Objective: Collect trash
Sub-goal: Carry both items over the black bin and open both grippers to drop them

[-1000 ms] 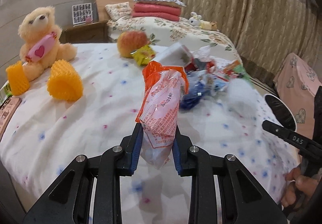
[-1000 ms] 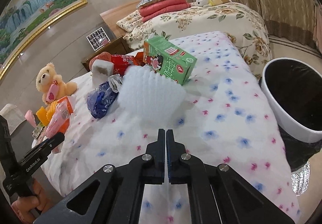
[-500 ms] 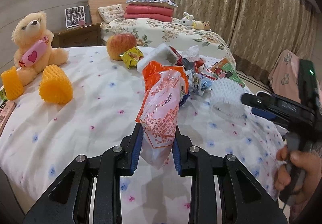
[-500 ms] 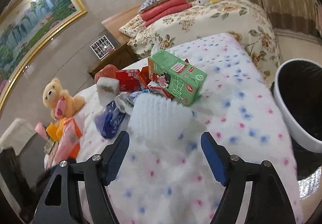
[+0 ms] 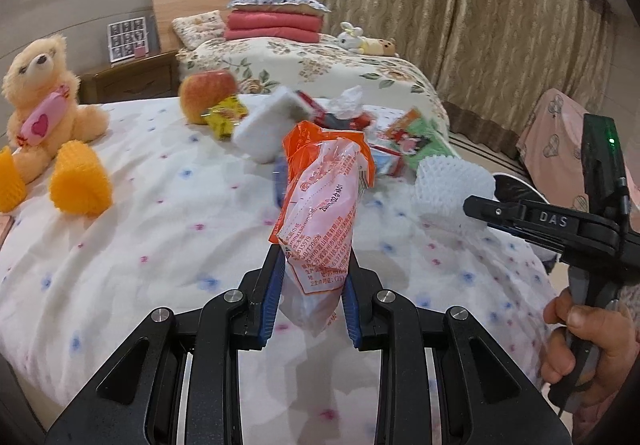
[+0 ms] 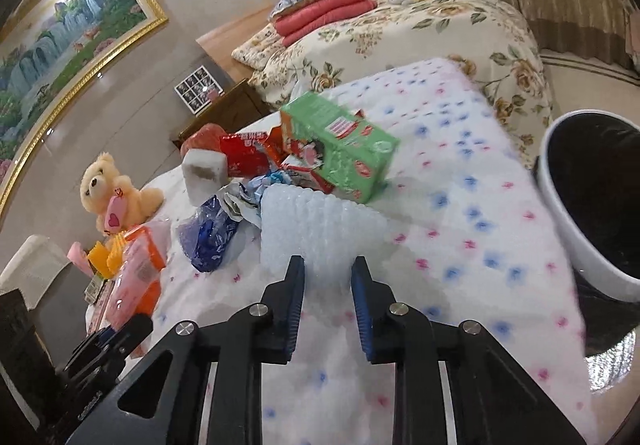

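Spotted white bedding (image 5: 140, 213) fills the lower half of both views, with flowered bedding and curtains behind. At the bottom centre of the left view, the left gripper (image 5: 312, 293) has its jaws clamped on an orange and clear plastic wrapper (image 5: 324, 205), held upright above the sheet. At the bottom centre of the right view, the right gripper (image 6: 327, 285) has its jaws apart, tips at the near edge of a white foam net (image 6: 316, 233) lying on the bed. Behind the net sit a blue bag (image 6: 208, 241), a green carton (image 6: 340, 149) and red packets (image 6: 244, 157), crowded together. Open sheet lies right of the net up to the bed's edge, where a white-rimmed bin (image 6: 560, 221) stands just beside it. A teddy bear (image 5: 40, 101) sits at mid-left in the left view.
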The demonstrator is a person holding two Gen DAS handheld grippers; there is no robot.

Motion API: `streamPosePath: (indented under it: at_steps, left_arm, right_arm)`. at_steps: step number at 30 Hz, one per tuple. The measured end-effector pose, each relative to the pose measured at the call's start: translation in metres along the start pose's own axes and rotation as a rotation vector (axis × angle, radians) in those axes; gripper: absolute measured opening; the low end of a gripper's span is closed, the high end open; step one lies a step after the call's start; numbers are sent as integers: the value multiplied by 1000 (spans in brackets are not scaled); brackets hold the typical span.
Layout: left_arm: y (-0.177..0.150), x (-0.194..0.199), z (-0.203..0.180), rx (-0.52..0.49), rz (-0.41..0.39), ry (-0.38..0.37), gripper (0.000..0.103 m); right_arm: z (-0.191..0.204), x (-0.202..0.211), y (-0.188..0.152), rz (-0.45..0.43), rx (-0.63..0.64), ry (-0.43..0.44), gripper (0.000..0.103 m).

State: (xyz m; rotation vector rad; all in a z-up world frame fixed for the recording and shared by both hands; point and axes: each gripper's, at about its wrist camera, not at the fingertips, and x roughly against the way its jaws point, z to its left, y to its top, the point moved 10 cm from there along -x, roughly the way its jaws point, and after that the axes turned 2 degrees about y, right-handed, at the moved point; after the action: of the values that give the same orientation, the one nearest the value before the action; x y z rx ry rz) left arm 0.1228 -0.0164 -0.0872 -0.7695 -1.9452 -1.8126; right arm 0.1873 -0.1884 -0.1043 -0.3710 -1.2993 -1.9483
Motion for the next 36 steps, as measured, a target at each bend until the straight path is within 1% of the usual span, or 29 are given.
streamPosePath:
  at_steps: [7,15,20,28,36]
  left_arm:
    - [0,-8,-48,-58,24,-83,26]
    - [6,-18,-103,-125,33,-153,26]
    - [5,-25,-141,-175,53,-201,26]
    - [7,-41,-179,-230,82,-232,26]
    - [11,-50,-204,-265,93,-244,26]
  right_arm:
    - [-34,31,0,-43,-30,-59,24]
    - [-75,67,4,-98,-61,-125,24]
    - [-105,86,10,-132,-97,-172,24]
    - [-149,106,17,-162,-148,-237,24]
    - [-173,111,19,-172,-177,-271,24]
